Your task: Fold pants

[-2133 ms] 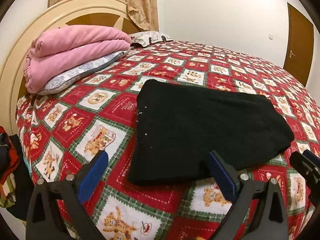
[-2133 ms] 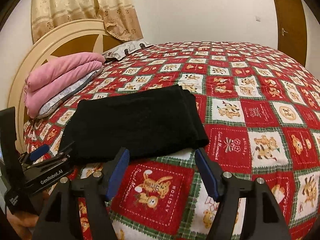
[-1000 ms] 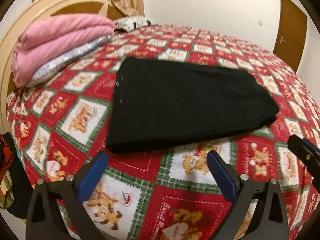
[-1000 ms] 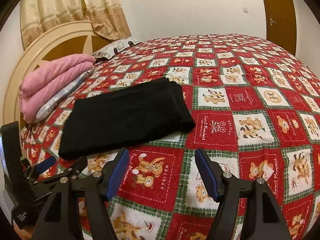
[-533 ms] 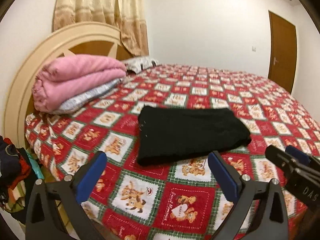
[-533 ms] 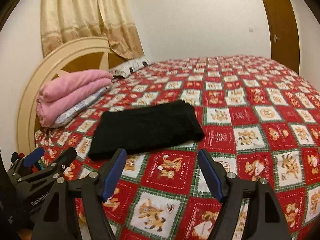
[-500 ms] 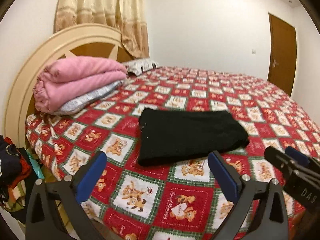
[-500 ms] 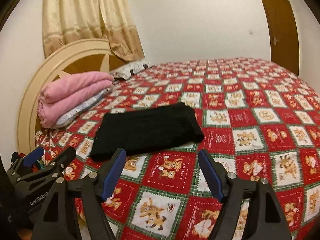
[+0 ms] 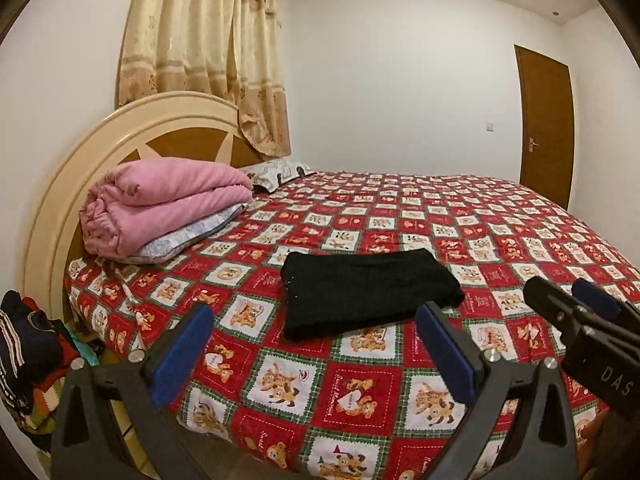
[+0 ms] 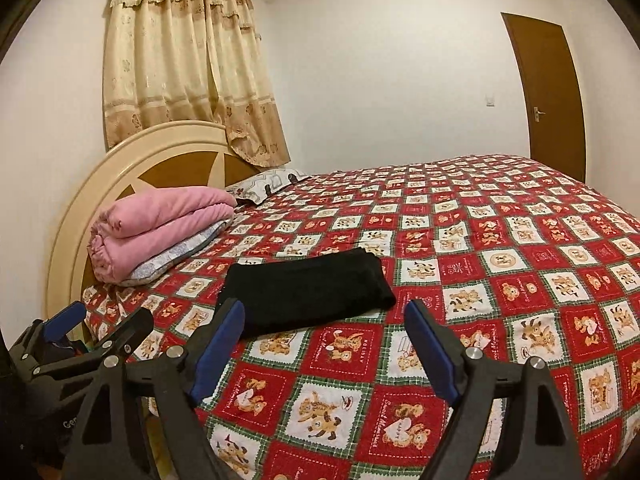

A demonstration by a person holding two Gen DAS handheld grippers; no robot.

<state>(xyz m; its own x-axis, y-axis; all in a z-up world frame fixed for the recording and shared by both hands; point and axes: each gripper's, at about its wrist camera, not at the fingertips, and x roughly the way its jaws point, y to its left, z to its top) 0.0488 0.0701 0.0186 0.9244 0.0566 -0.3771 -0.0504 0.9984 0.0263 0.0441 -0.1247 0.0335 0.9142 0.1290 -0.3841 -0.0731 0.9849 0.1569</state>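
Note:
The black pants (image 9: 366, 294) lie folded into a flat rectangle on the red teddy-bear quilt (image 9: 460, 220), near the bed's near edge. They also show in the right wrist view (image 10: 308, 292). My left gripper (image 9: 316, 340) is open and empty, held back from the bed, short of the pants. My right gripper (image 10: 324, 338) is open and empty too, also back from the pants. The right gripper shows at the right edge of the left wrist view (image 9: 580, 316). The left gripper shows at the lower left of the right wrist view (image 10: 80, 336).
A folded pink blanket (image 9: 160, 204) on a grey pillow sits by the cream headboard (image 9: 120, 132). A patterned pillow (image 9: 276, 172) lies behind it. A pile of clothes (image 9: 28, 356) sits on the floor at left. A brown door (image 9: 544, 124) is at far right.
Both grippers have pulled back and up from the bed, still open. The folded pants now look smaller and farther away; they have not moved on the quilt.

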